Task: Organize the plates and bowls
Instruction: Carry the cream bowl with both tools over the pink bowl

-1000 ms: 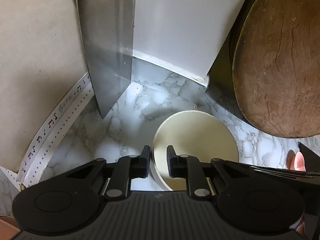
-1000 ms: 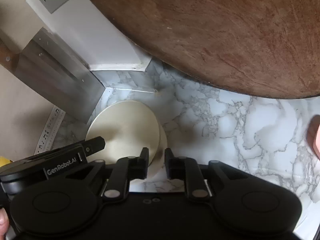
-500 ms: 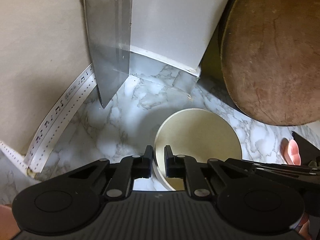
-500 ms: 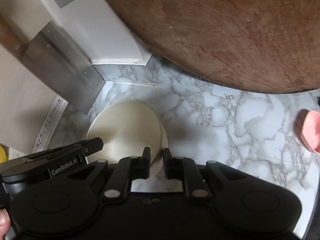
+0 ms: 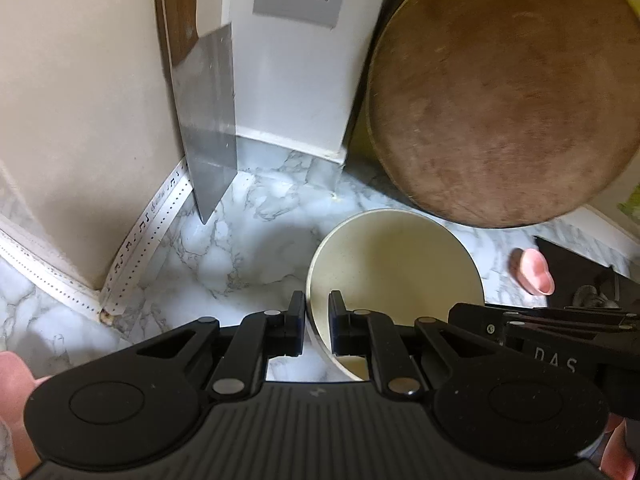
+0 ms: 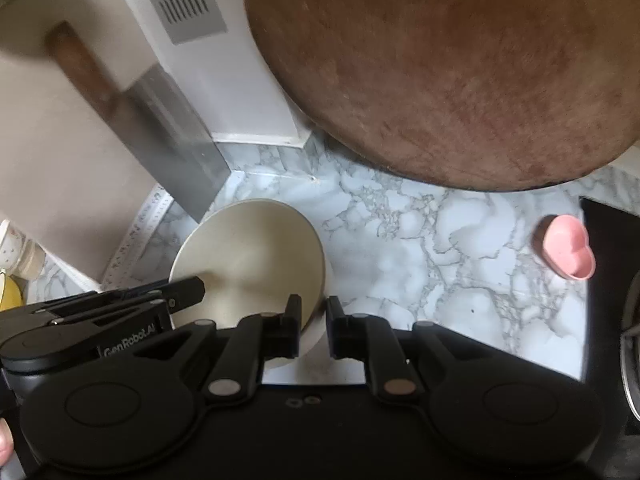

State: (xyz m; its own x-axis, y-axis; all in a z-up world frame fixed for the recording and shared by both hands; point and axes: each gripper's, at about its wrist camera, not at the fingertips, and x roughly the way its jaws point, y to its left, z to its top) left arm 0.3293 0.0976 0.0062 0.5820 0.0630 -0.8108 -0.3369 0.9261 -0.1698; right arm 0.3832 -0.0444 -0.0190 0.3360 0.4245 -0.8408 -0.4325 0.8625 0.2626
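Observation:
A cream bowl is held over the marble counter. My left gripper is shut on its left rim. My right gripper is shut on its right rim; the bowl also shows in the right wrist view. Each gripper shows in the other's view, the right one at the lower right and the left one at the lower left. A small pink heart-shaped dish sits on the counter to the right, also in the left wrist view.
A big round wooden board leans at the back right. A cleaver hangs by the beige wall, beside a white vented column. A dark surface edges the counter at right. A cup stands far left.
Both grippers have pulled back and up with the bowl between them. More of the wall, the vent and the pink dish has come into view.

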